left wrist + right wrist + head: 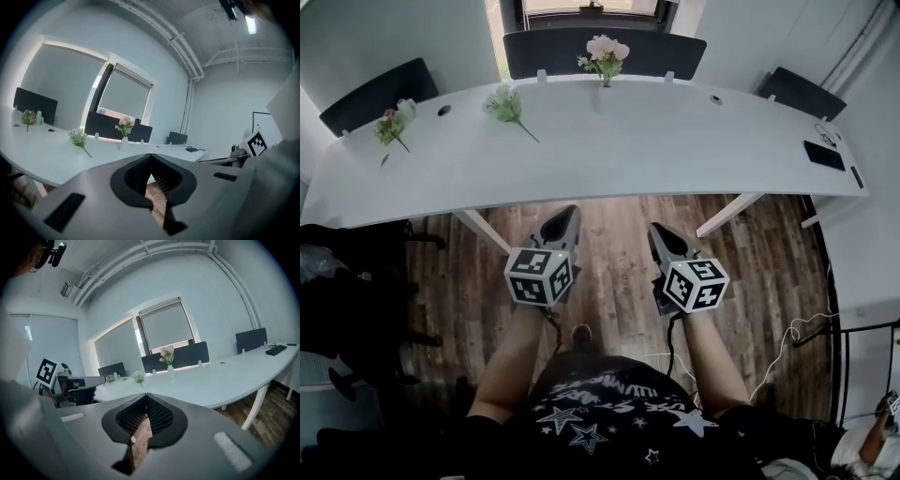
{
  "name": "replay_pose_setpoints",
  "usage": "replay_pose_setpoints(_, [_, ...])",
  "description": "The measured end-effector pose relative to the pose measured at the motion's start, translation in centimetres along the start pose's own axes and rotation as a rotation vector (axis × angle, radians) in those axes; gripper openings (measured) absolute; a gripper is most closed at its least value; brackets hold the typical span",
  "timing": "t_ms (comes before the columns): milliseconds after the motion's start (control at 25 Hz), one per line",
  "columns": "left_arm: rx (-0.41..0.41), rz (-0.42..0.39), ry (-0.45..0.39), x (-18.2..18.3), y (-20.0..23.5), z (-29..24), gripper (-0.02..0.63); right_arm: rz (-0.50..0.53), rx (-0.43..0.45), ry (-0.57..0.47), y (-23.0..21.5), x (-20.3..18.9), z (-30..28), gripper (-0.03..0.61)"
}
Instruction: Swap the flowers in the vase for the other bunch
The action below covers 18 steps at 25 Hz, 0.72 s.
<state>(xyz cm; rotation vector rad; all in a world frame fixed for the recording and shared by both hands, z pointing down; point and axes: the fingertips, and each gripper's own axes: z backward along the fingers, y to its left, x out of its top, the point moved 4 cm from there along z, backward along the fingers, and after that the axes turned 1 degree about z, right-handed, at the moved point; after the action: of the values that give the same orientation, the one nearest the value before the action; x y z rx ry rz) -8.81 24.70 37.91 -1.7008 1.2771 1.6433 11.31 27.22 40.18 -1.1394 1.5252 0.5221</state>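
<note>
A small white vase (606, 82) stands at the far edge of the long white table (656, 150), holding pink flowers (605, 53). A loose white-and-green bunch (506, 106) lies on the table to its left. In the left gripper view the vase (123, 142) and loose bunch (78, 138) are far ahead; in the right gripper view the vase (171, 371) and bunch (139, 377) too. My left gripper (565, 221) and right gripper (660, 234) hang over the wooden floor before the table, both shut and empty.
Another small pink bunch (392, 126) and a pale cup (406, 110) sit at the table's left end. A black phone (823, 155) and cables lie at the right end. Dark chairs (602, 52) line the far side. Table legs (481, 230) slant below.
</note>
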Motion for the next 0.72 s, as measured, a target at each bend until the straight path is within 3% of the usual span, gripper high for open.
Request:
replay_pose_setpoints(400, [-0.052, 0.007, -0.016, 1.6, 3.9, -2.4, 0.008, -0.002, -0.039, -0.008, 0.4, 0.9, -3.9, 0.003])
replay_pose_setpoints(720, [-0.050, 0.000, 0.006, 1.4, 4.3, -3.7, 0.008, 0.005, -0.053, -0.021, -0.7, 2.0, -4.8, 0.003])
